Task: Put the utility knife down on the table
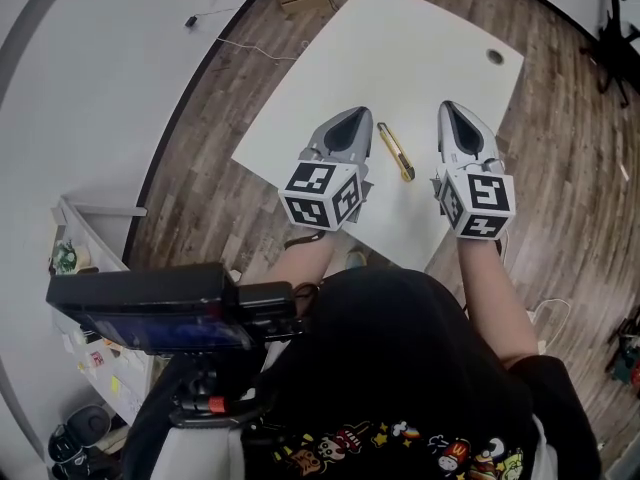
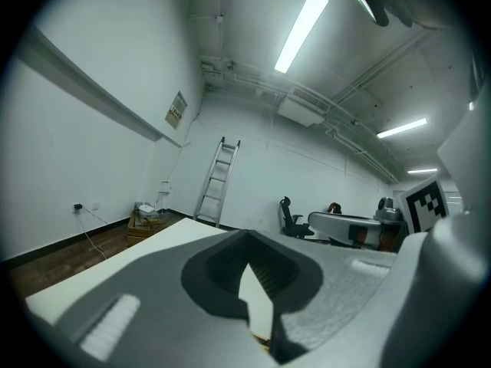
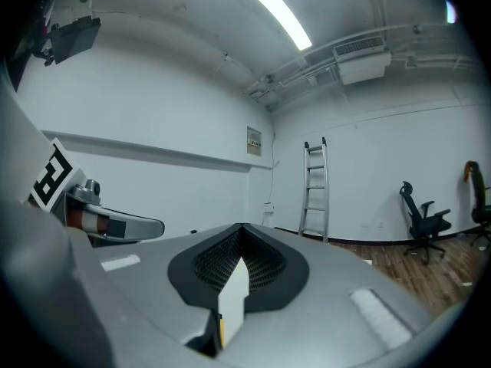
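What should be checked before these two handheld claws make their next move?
1. Utility knife lies flat on the table: ok.
2. Left gripper holds nothing, jaw tips together: ok.
3. Right gripper holds nothing, jaw tips together: ok.
4. Knife lies between the two grippers, touching neither: ok.
5. Knife is well away from the table's edges: ok.
6. Blade is drawn back into the handle: cannot tell, too small to see.

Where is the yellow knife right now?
In the head view, the utility knife lies on the white table, between the left gripper and the right gripper.
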{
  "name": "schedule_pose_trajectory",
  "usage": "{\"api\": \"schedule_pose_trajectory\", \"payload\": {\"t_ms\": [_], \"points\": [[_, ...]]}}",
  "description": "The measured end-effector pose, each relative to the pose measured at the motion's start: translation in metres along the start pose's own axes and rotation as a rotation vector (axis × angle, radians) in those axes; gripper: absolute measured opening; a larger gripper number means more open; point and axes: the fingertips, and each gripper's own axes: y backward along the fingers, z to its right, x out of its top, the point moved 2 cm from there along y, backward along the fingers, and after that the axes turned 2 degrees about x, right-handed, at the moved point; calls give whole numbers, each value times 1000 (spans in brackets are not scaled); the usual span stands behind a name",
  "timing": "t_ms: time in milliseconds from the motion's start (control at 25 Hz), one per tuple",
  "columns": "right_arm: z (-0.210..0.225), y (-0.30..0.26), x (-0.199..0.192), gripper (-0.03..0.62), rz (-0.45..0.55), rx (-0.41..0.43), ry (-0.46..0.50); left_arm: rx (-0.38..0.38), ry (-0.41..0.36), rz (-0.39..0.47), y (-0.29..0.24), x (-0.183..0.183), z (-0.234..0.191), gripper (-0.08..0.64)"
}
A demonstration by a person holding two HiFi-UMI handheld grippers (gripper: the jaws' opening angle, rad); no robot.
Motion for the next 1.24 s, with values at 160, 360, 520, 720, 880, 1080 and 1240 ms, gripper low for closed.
{"api": "schedule_pose_trajectory", "payload": {"t_ms": [160,360,520,720,880,1080,1240], "points": [[5,8,-1,20,18,-16,-3,-2,-3,11,2,4,2,0],[3,5,-5,20,7,-3,-1,7,1,10,2,2,-1,0],[0,4,-3,20,4,3,3,12,5,11,3,3,-4,0],[9,4,-7,20,-8,-2,8,17,7,13,2,3,-4,0],[14,7,-9,20,-22,-2,12,22,15,11,1,1,-1,0],[19,10,-12,20,-27,3,11,30,17,11,-1,-1,4,0],[19,9,-14,20,-36,14,4,33,15,13,-2,1,5,0]]}}
